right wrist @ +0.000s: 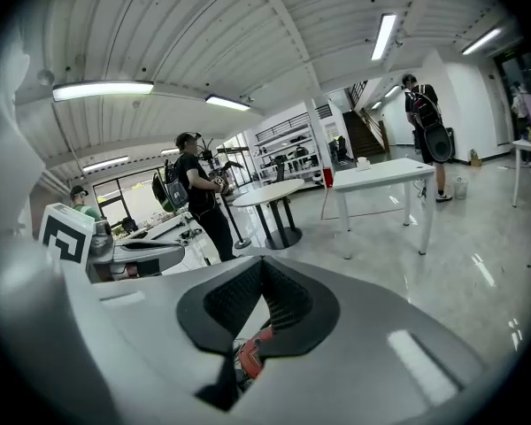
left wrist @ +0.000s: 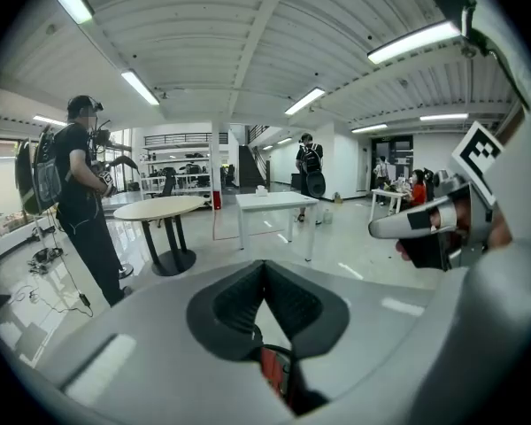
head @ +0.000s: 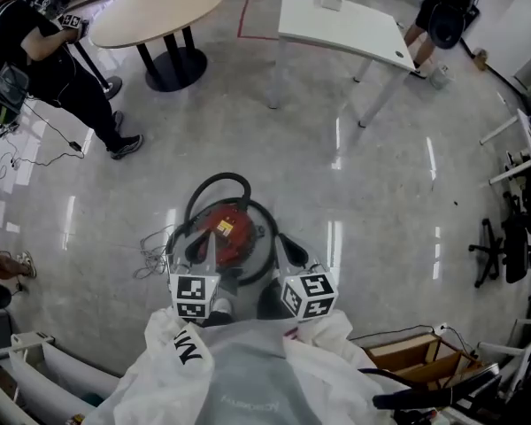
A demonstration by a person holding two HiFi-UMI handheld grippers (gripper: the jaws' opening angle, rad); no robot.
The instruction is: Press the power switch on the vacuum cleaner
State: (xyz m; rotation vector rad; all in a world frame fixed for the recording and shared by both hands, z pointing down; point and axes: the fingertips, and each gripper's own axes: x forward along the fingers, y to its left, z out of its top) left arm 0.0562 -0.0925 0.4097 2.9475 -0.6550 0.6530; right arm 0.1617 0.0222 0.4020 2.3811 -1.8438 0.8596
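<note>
Holds left gripper (left wrist: 264,268) and right gripper (right wrist: 262,266) low over the red vacuum cleaner (head: 226,231), on the floor just ahead. Has both pairs of jaws pressed together on nothing (likely to poke with a blunt tip). Cannot pick out the switch.

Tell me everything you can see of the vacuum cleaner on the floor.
The vacuum cleaner is a round canister with a red top carrying a small yellow label, a shiny grey drum below, and a black hose looping over its far side. It stands upright on the glossy floor, right in front of the person. A tangle of thin cord lies at its left. The power switch can't be picked out.
</note>
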